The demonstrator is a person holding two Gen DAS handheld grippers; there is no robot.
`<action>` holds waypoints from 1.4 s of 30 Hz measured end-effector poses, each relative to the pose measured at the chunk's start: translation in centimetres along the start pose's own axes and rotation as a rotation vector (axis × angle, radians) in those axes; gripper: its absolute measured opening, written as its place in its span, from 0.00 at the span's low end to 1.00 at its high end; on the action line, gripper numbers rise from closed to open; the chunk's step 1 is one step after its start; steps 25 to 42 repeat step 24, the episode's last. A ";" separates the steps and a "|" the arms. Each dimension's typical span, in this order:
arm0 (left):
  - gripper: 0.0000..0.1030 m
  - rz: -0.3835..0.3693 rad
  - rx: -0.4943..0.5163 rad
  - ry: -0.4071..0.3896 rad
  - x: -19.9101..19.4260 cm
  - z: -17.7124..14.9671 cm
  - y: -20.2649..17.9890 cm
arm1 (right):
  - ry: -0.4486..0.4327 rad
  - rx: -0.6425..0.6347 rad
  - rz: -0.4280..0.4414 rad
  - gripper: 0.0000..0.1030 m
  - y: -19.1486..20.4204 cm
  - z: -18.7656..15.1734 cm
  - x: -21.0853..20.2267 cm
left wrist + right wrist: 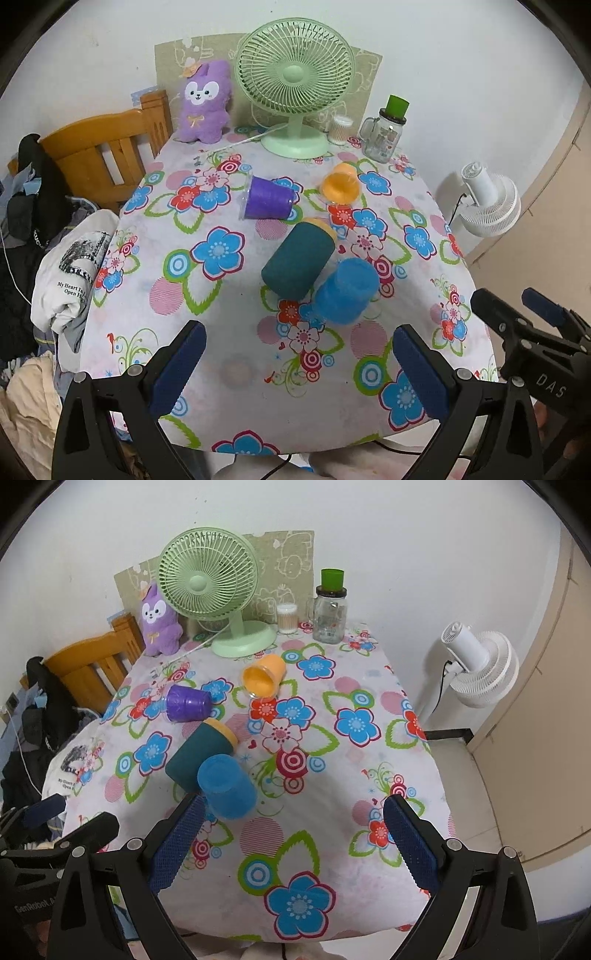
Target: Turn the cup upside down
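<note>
Approach stage: both sets of jaws wide, holding nothing. Four cups on tabletop (332,812); blue cup (227,788) nearest, against teal cup (201,751). Next: straddling blue cup, closing, turning over.

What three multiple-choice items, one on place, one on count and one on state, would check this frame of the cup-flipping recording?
1. Where is the blue cup?
A. Beside the green fan
B. Against the dark teal cup, nearest the hand-held grippers
C. On the wooden chair

2. How many cups lie on the flowered tablecloth?
A. Two
B. Four
C. Six

3. What state is the left hand-held gripper in?
A. Open, holding nothing
B. Shut on the purple cup
C. Shut on the orange cup

Answers: 1 B, it lies touching the dark teal cup at the near end of the tablecloth. 2 B, blue, teal, purple cup and orange cup all lie on their sides. 3 A, its fingers stand wide apart over bare cloth.
</note>
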State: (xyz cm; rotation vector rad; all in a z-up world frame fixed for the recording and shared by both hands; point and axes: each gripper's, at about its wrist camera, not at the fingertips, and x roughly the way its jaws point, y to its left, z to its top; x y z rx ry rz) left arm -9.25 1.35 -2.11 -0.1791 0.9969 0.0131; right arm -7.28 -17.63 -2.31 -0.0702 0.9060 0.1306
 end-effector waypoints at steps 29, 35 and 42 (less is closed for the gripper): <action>0.99 -0.013 0.012 -0.012 0.4 0.6 -0.5 | -0.001 -0.006 -0.010 0.96 0.1 0.3 0.2; 0.99 -0.013 0.012 -0.012 0.4 0.6 -0.5 | -0.001 -0.006 -0.010 0.96 0.1 0.3 0.2; 0.99 -0.013 0.012 -0.012 0.4 0.6 -0.5 | -0.001 -0.006 -0.010 0.96 0.1 0.3 0.2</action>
